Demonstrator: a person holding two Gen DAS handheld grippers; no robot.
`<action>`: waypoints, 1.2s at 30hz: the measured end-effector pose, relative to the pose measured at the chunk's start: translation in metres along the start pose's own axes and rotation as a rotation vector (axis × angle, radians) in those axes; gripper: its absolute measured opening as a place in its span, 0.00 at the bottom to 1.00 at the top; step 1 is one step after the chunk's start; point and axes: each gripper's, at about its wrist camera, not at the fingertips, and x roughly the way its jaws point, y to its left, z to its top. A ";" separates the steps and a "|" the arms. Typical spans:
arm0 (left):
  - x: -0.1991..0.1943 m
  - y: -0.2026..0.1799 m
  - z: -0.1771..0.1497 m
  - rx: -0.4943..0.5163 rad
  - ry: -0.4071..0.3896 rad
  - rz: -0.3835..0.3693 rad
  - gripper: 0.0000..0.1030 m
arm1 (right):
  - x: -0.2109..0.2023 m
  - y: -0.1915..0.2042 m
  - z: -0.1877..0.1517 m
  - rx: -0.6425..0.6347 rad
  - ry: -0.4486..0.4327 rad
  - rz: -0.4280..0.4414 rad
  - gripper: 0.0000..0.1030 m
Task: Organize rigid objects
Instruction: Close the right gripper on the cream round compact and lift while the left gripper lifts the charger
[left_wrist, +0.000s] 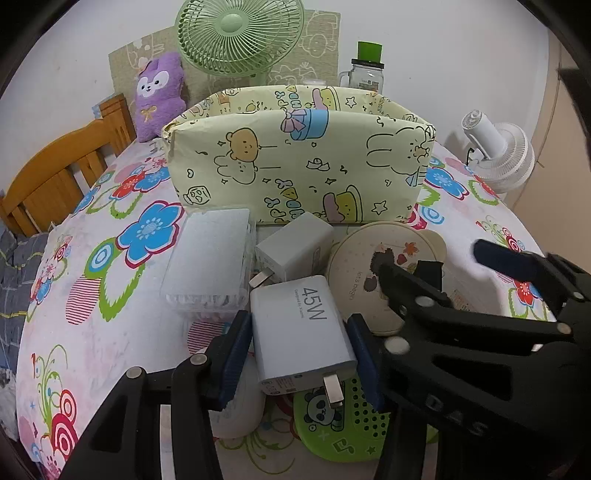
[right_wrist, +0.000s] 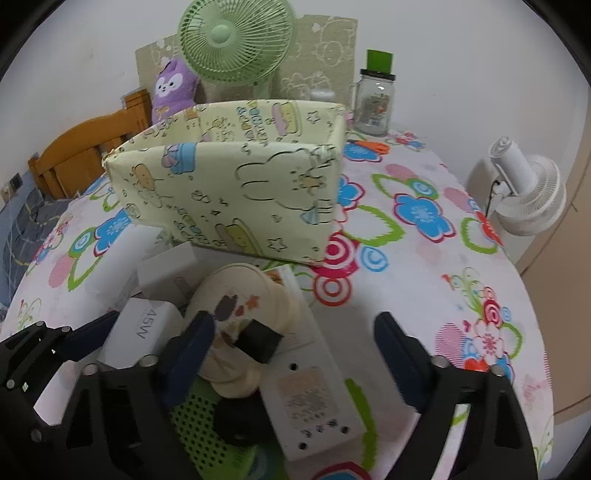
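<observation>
- While the left gripper (left_wrist: 301, 354) clamps the 45W charger (left_wrist: 301, 328) between its blue pads, that charger sits just in front of the box (left_wrist: 295, 162), low in the clutter, its prongs toward the camera.
- The right gripper (right_wrist: 295, 347) has its jaws wide apart with nothing pressed between them; they straddle a round cream lid (right_wrist: 240, 306) and a white power strip (right_wrist: 310, 398) in front of the box's right corner.
- The box, wrapped in pale yellow cartoon paper, stands upright with its top open, and its near wall faces both cameras.
- Between the box and the 45W charger lies a second white charger (left_wrist: 293, 245), close against the box's lower edge.
- Left of that charger, still in front of the box, is a clear case of cotton swabs (left_wrist: 210, 258).
- A green perforated piece with a panda (left_wrist: 332, 417) lies under the 45W charger's prong end, farthest from the box.
- Right of the box the flowered cloth (right_wrist: 424, 258) is bare out to the table's curved edge, where a white fan (right_wrist: 528, 192) stands just beyond.
- Left of the box the cloth is also open as far as the edge, with a wooden chair (left_wrist: 62, 173) beyond.
- Behind the box stand a green fan (left_wrist: 236, 33), a purple plush (left_wrist: 157, 94) and a jar (left_wrist: 364, 72), against the wall.
</observation>
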 end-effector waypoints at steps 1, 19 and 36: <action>0.000 -0.001 0.000 0.001 0.000 0.000 0.53 | 0.001 0.001 0.000 0.000 0.004 0.007 0.76; 0.000 0.008 0.005 -0.039 0.010 -0.041 0.52 | -0.016 0.019 0.007 -0.005 -0.021 0.177 0.20; -0.003 0.012 0.003 -0.030 0.010 -0.030 0.49 | -0.006 0.025 0.007 0.015 0.020 0.176 0.11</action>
